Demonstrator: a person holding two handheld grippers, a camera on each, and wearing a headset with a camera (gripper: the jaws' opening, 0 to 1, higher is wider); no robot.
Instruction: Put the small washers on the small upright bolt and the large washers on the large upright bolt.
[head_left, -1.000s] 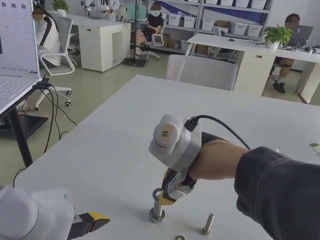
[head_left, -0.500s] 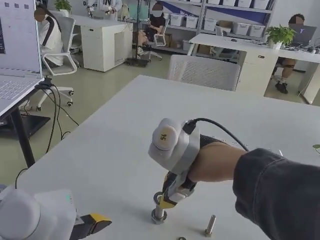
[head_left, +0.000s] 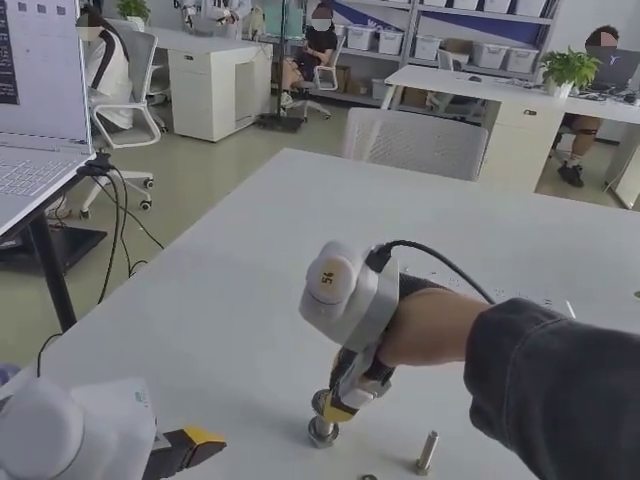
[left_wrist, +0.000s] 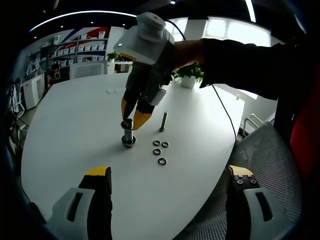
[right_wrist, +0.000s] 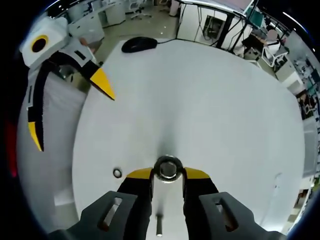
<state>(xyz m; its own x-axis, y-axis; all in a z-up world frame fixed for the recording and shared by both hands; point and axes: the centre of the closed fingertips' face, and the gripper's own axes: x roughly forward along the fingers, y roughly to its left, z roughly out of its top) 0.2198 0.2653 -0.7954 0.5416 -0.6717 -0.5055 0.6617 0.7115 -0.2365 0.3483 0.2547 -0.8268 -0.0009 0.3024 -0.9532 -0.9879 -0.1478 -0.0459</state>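
While the right tool (right_wrist: 168, 173) clamps a shiny large washer (right_wrist: 168, 168) atop the large upright bolt (left_wrist: 128, 136), hiding its tip, the left tool (left_wrist: 168, 173) gapes apart, with loose washers (left_wrist: 160, 150) at the bolt's four o'clock.

The right gripper (head_left: 335, 408), a white housing with black, yellow-tipped jaws, is held in a hand (head_left: 430, 325) and points down onto the large upright steel bolt (head_left: 322, 432) on the white table (head_left: 250, 300). Its jaws clamp a large grey metal washer (head_left: 320, 401) at the bolt's top. The small upright steel bolt (head_left: 427, 452) stands near, to the right. The left gripper (head_left: 195, 442) is at lower left, well apart.
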